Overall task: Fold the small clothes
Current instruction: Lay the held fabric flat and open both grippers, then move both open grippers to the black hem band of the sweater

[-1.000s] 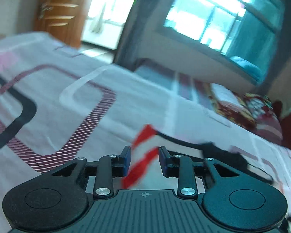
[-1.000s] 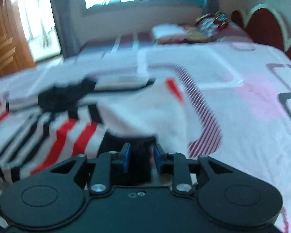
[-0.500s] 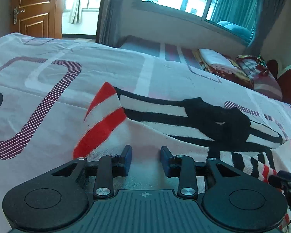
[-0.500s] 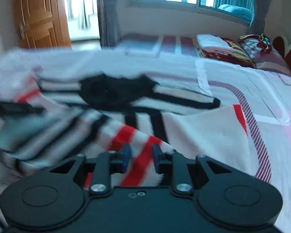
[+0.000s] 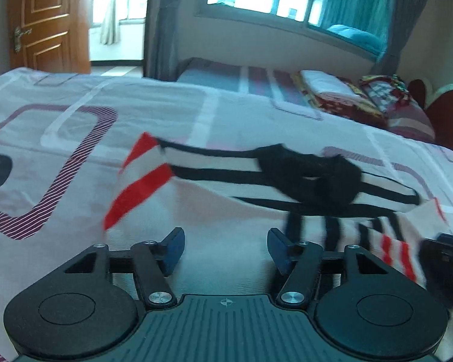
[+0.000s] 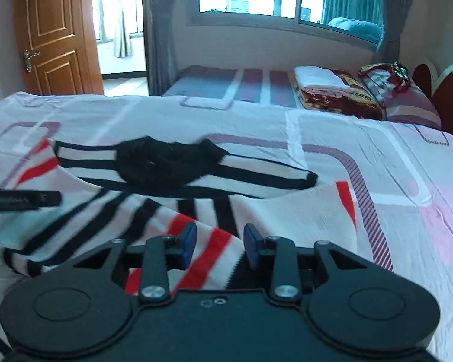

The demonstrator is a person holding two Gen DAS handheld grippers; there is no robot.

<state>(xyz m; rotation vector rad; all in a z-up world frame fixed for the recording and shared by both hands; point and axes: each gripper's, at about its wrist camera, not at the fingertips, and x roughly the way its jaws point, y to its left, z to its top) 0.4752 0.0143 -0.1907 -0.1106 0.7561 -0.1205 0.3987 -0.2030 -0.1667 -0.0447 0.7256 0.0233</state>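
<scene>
Striped sweater (image 6: 256, 208) flat on bedsheet (image 6: 377, 126); left gripper (image 5: 225, 249) just opened wide, empty; right gripper (image 6: 219, 241) narrowly parted, just opening, red-striped hem between unpinched

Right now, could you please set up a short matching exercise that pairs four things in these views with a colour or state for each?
Things:
1. striped sweater
2. left claw
3. door
4. collar

Colour or state:
A. black
B. brown wood, standing ajar
C. white with black and red stripes, lying on the bed sheet
D. jaws open, nothing pinched between them

Pairs: 1-C, 2-D, 3-B, 4-A
</scene>
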